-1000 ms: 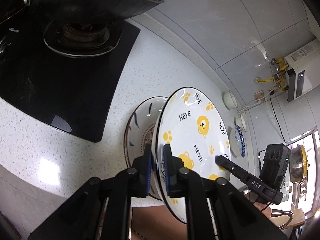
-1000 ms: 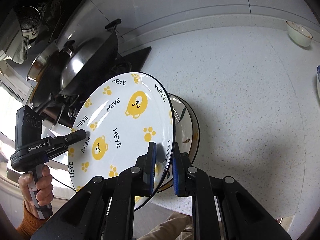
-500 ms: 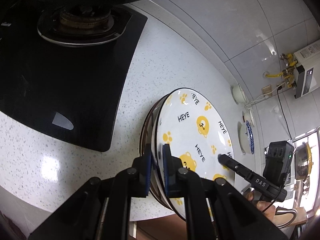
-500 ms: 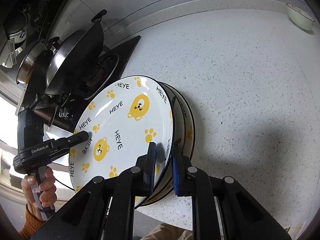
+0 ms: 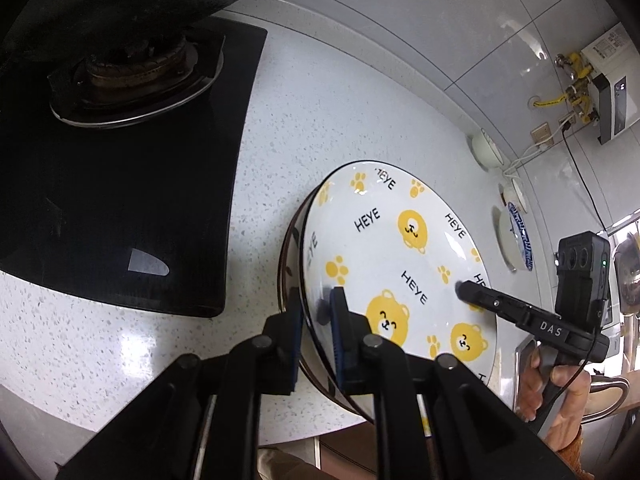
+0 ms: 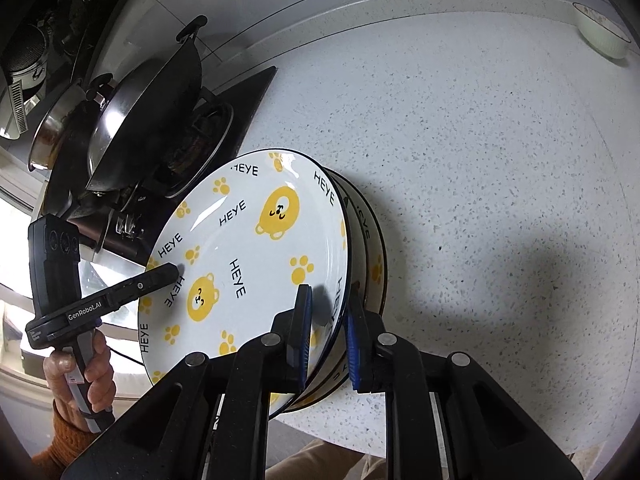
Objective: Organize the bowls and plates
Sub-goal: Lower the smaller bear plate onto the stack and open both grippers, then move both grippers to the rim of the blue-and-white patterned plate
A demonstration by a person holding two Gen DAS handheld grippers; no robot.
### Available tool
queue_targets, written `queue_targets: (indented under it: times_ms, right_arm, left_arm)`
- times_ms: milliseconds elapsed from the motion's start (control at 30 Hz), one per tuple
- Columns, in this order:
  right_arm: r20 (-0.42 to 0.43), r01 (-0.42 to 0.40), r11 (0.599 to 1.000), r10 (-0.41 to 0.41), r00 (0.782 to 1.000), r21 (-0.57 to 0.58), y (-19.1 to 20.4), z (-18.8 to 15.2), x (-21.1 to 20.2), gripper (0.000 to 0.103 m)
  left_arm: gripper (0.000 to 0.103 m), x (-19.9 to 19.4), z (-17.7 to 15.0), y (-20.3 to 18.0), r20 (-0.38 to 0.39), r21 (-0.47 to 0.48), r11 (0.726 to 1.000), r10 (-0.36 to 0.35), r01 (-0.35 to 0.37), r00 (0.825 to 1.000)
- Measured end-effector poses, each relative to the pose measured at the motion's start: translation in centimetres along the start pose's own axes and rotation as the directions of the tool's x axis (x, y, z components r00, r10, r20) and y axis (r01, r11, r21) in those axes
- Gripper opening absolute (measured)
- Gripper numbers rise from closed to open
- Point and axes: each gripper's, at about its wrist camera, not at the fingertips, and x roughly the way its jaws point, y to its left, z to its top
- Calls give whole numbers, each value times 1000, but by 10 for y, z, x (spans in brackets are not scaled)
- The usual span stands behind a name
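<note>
A white plate with yellow bears and "HEYE" lettering (image 5: 400,256) (image 6: 256,256) lies on top of a stack of plates (image 6: 372,264) on the speckled counter. My left gripper (image 5: 316,320) straddles its left rim with the jaws slightly parted. My right gripper (image 6: 328,332) straddles the opposite rim, its jaws also parted wider than the rim. Each gripper shows in the other's view, the right one (image 5: 520,312) and the left one (image 6: 120,292).
A black gas hob (image 5: 120,160) with a wok (image 6: 148,120) lies left of the stack. A white bowl (image 6: 600,32) and a blue-rimmed plate (image 5: 516,236) sit further along the counter (image 6: 480,160). The counter's front edge runs just under the stack.
Both grippers lowered the bear plate from a tilted, raised position down onto the stack. Both pairs of jaws have opened from their grip on the rim.
</note>
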Motion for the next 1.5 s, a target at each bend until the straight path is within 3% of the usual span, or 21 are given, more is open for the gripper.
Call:
queue_targets:
  times_ms: [433,733,800,933,967,1067,1133,1233,1333,1500]
  right_arm:
    - [-51,-39,998,41,998,40,-6,5,-3,18]
    - [-106,-21,999,24,994,27,3,8,-6,33]
    - [-97,28,1000,-27,995,4,6,11,-13,50]
    - [-78,38,999,-38,996,0,4,14,-24,50]
    - [-72,50,999,-51,996,-7,4,14,-26,50]
    - [-37,47,999,-47,998,-2,3,14,-38,50]
    - [3,35,999,-35,999,3,0,13,-53,54]
    - [71,32,999,-34,997,20,-9,10,-79,61]
    - [136,47,997,-55,989,64,-28,4,-114,64]
    - [255,100,982,-138,957,158,-73,-6,-180,75]
  left_arm:
    - [13,2,8,13,-50,-51,996,-79,77,996]
    - [17,2,13,20,-32,-76,991,-114,112,993]
    - [21,0,16,22,-28,-77,988,-133,131,991]
    - [22,-4,16,20,-29,-43,992,-123,121,992]
    - [28,-7,16,20,-22,-34,993,-109,109,994]
    - [30,-25,14,25,37,-4,999,-39,39,999]
    - [32,-37,14,27,69,-6,998,-65,65,996]
    - [42,-58,12,27,138,-6,997,-81,83,987]
    - [52,-79,9,17,217,-8,989,-143,148,966]
    - [61,-83,3,-34,245,48,965,-262,258,934]
